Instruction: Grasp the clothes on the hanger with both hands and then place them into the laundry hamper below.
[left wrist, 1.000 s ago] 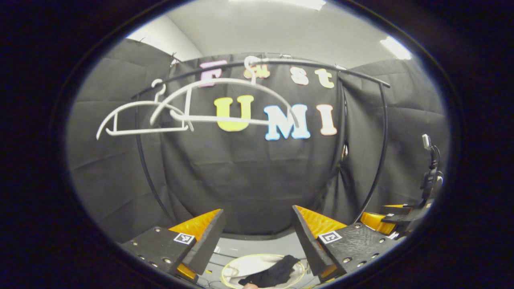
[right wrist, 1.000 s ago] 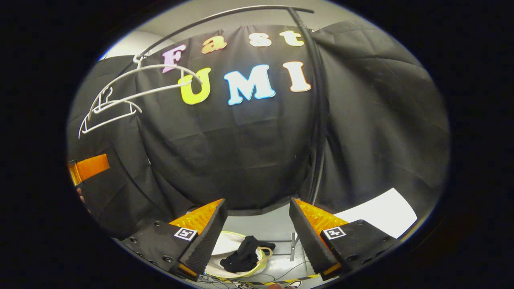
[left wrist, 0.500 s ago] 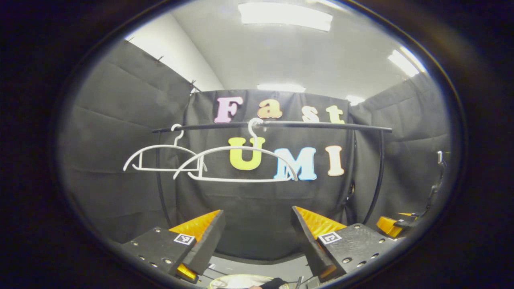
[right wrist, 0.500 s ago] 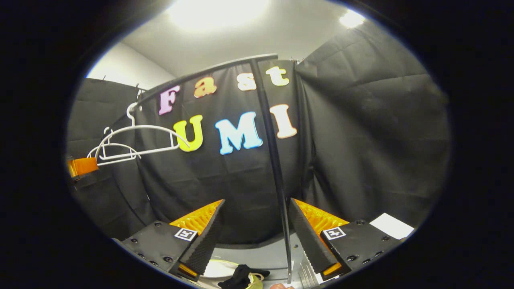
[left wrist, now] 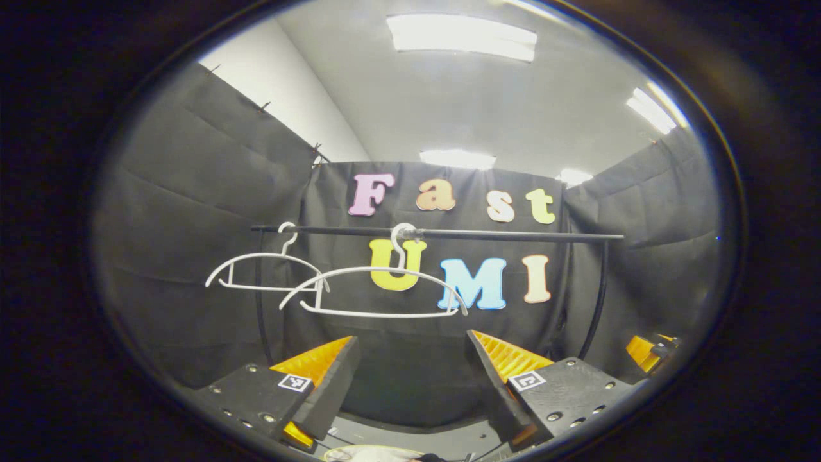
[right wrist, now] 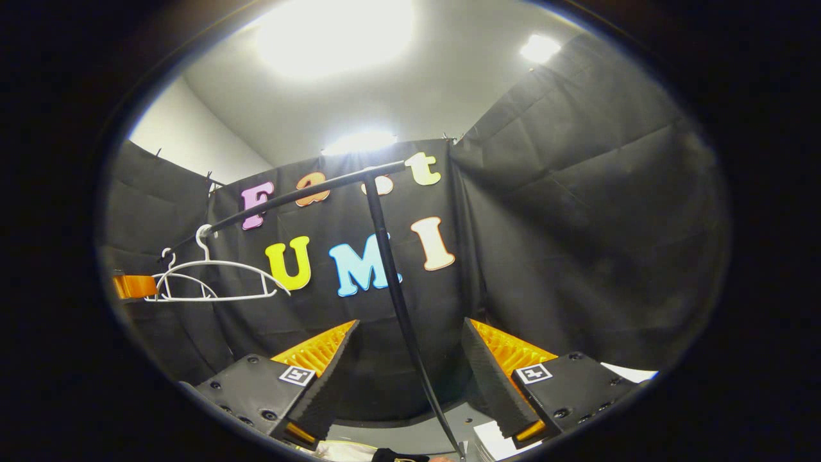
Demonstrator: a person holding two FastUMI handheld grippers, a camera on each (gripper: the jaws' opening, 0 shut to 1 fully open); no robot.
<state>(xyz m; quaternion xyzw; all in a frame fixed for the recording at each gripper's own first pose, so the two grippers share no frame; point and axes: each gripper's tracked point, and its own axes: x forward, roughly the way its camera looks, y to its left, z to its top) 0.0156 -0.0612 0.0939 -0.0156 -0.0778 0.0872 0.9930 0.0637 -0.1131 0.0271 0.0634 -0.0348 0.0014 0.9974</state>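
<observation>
The task looks done: both hangers [left wrist: 378, 292] hang bare on the rail [left wrist: 436, 233], dark clothes [right wrist: 385, 455] lie in the hamper [left wrist: 359, 453] below. Left gripper [left wrist: 410, 385] and right gripper [right wrist: 407, 378] gape, empty.

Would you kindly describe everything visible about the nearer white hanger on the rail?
The nearer white hanger is thin, looks like plastic or coated wire, with curved shoulders, a straight lower bar and a small inner notch piece on one side. It is bare. Its hook sits over the black rail, it hangs about level, and it overlaps a second white hanger behind.
</observation>
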